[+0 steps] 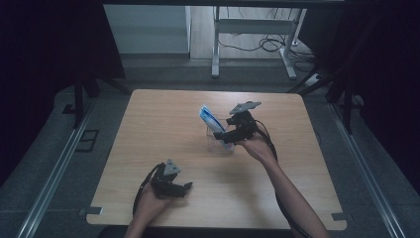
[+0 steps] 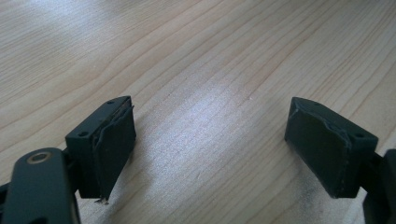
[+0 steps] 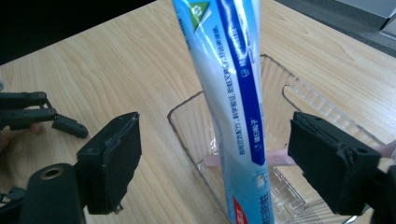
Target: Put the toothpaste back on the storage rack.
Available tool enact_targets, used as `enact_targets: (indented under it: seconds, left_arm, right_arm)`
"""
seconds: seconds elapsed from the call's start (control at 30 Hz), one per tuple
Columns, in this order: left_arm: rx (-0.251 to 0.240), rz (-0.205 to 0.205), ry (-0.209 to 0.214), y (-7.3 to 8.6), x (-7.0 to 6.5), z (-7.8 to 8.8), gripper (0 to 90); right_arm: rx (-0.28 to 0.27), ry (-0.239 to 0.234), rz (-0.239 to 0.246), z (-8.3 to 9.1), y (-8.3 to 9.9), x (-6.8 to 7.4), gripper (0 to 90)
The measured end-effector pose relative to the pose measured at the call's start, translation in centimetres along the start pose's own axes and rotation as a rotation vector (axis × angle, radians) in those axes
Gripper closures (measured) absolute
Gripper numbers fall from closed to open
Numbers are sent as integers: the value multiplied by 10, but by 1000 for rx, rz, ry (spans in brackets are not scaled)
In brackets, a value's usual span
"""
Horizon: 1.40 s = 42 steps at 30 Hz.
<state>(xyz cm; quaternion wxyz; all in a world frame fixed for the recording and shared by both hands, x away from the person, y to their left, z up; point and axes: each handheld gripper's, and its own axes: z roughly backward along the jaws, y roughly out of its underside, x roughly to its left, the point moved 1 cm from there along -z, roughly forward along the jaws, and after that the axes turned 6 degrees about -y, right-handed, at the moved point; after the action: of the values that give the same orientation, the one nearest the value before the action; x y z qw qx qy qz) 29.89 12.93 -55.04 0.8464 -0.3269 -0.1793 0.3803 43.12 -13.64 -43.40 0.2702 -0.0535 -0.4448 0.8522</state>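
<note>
the step in hand looks like the release: a blue and white tube (image 3: 229,107) stands tilted inside a clear plastic holder (image 3: 189,119), and the right gripper (image 3: 233,158) has its jaws wide on both sides of it, with no pad pressing on the tube. in the right gripper view the tube rises between the two black jaws, closer to the right one than to the left one, and its lower end goes down into the holder just in front of the claw. something thin and pink (image 3: 212,161) lies across the holder behind the tube; i cannot tell what it is. in the high view the right gripper (image 1: 229,135) is at the holder (image 1: 218,143) near the middle of the wooden table (image 1: 163,124), and the top of the tube (image 1: 208,118) leans away from the claw. the left gripper (image 1: 186,187) rests low on the table, well apart from the holder, and its jaws also stand wide with only bare wood between them. i judge that the placing is almost finished. the next move calls for pulling the right claw straight back and up, keeping the jaws wide, so that no pad catches the tube and tips it or drags the light holder.
</note>
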Motion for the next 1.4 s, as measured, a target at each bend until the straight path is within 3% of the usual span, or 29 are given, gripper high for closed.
enact_targets:
  seconds: [1.4]
  left_arm:
    - [-1, -2, -1, 0, 0, 0, 164]
  right_arm:
    - [12, 61, 3, 41, 43, 9, 64]
